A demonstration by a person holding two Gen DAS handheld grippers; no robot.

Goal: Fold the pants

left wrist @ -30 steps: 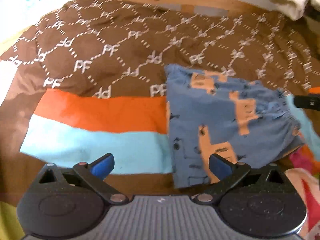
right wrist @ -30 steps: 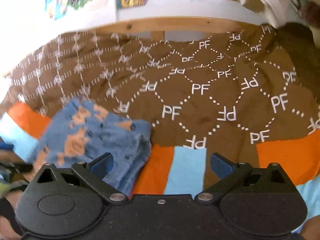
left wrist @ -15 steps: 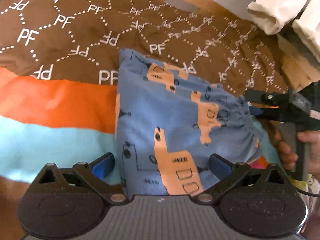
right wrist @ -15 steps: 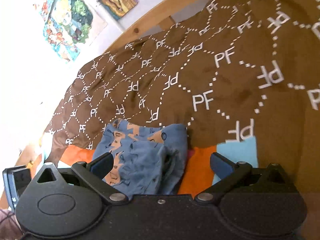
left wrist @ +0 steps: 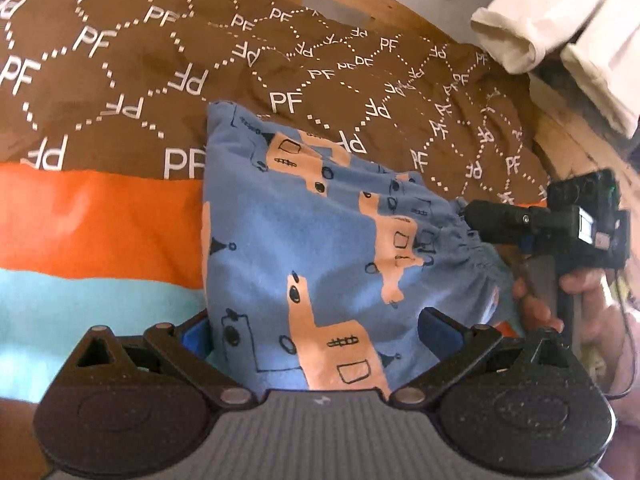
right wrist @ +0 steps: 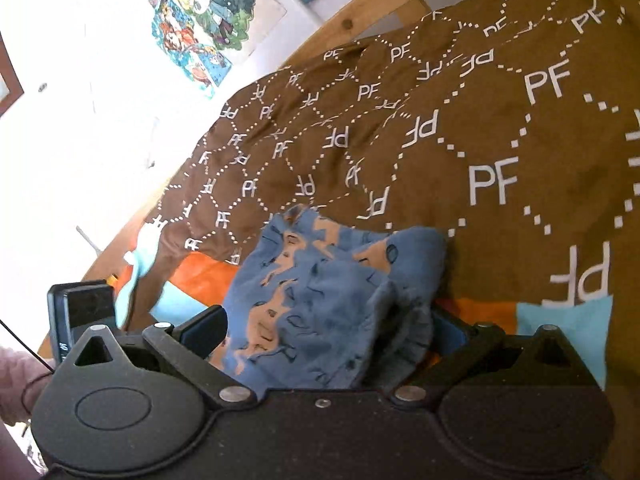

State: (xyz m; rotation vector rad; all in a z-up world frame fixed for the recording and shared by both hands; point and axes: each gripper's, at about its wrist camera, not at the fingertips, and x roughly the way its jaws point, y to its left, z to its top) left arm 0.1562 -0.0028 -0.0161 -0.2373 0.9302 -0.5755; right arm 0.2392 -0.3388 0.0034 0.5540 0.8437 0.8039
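The blue pants (left wrist: 320,248) with orange print lie folded on the brown bed cover (left wrist: 120,80). My left gripper (left wrist: 318,330) is open, with the near edge of the pants between its blue fingertips. In the right wrist view the pants (right wrist: 320,300) are bunched at the elastic waistband. My right gripper (right wrist: 326,328) is open around that waistband end. The right gripper also shows in the left wrist view (left wrist: 496,222), at the pants' right edge, held by a hand.
The cover has orange (left wrist: 100,208) and light blue (left wrist: 80,296) stripes at its near side. A wooden bed frame (left wrist: 360,4) runs behind. White folded cloth (left wrist: 552,20) hangs at the upper right. Posters (right wrist: 200,20) hang on the wall.
Both grippers have moved in toward the pants. The fabric now lies between the fingers of each gripper. Both views tilted and came closer to the bed.
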